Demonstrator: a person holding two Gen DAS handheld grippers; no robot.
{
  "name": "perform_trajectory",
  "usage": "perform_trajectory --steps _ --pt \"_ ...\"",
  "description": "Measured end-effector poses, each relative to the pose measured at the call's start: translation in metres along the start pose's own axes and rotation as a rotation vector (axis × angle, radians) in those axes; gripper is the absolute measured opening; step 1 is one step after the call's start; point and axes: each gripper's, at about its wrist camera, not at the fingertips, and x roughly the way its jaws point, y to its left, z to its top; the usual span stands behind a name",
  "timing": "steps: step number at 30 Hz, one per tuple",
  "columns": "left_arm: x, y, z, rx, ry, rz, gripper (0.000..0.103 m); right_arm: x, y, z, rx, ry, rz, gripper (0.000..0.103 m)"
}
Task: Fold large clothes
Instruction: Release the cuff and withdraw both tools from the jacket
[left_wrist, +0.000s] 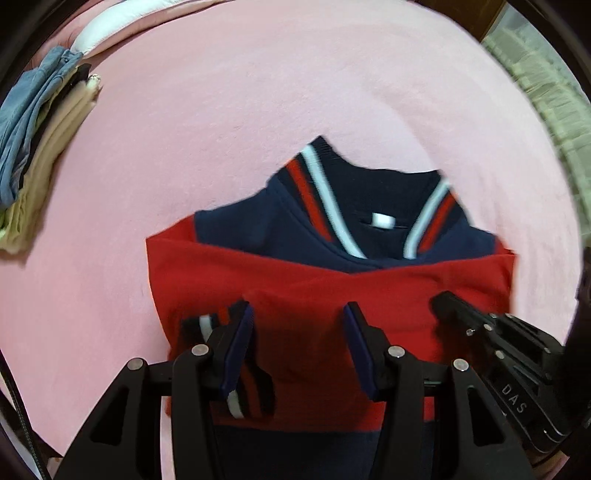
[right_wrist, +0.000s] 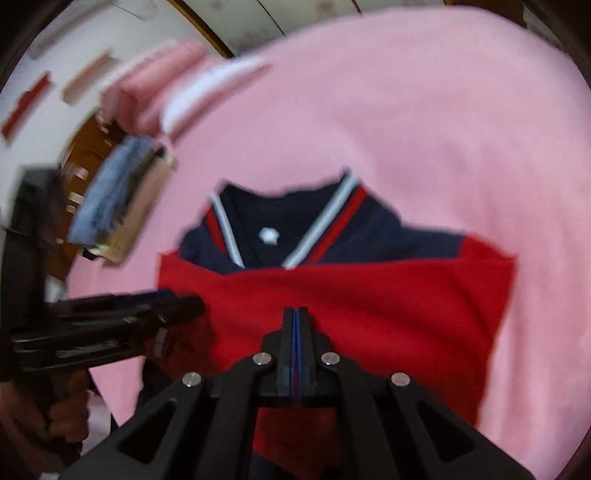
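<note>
A red and navy jacket (left_wrist: 332, 280) with a red, white and navy striped collar lies partly folded on the pink bedspread (left_wrist: 258, 110), collar away from me. My left gripper (left_wrist: 298, 317) is open just above the red folded part; a striped cuff (left_wrist: 207, 325) lies by its left finger. My right gripper (right_wrist: 295, 314) has its jaws closed together over the red fabric of the jacket (right_wrist: 369, 295); whether cloth is pinched between them does not show. It also shows at the right of the left wrist view (left_wrist: 454, 306). The left gripper shows at the left of the right wrist view (right_wrist: 177, 306).
A stack of folded clothes (left_wrist: 33, 147), blue on top and cream below, sits at the bed's left edge; it also shows in the right wrist view (right_wrist: 114, 206). A white and pink pillow (left_wrist: 99, 29) lies at the head. A wall and wooden furniture stand beyond.
</note>
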Motion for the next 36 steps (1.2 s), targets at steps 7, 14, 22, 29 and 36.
perform_trajectory --steps 7,14,22,29,36 --pt "0.010 0.045 -0.006 -0.050 -0.004 -0.001 0.050 -0.029 -0.071 -0.005 0.249 -0.124 -0.162 0.000" --pt "-0.007 0.058 -0.006 -0.121 0.004 -0.056 0.050 -0.086 -0.092 -0.010 0.349 -0.204 -0.360 0.000" --pt "-0.045 0.043 -0.031 -0.014 -0.002 -0.029 0.061 -0.102 -0.028 -0.060 0.391 -0.124 -0.313 0.003" --pt "-0.089 0.055 -0.078 0.043 0.007 -0.008 0.076 -0.079 0.054 -0.103 0.393 0.018 -0.287 0.011" --pt "-0.117 0.059 -0.105 0.055 -0.001 -0.006 0.079 -0.078 0.111 -0.121 0.290 0.063 -0.341 0.055"
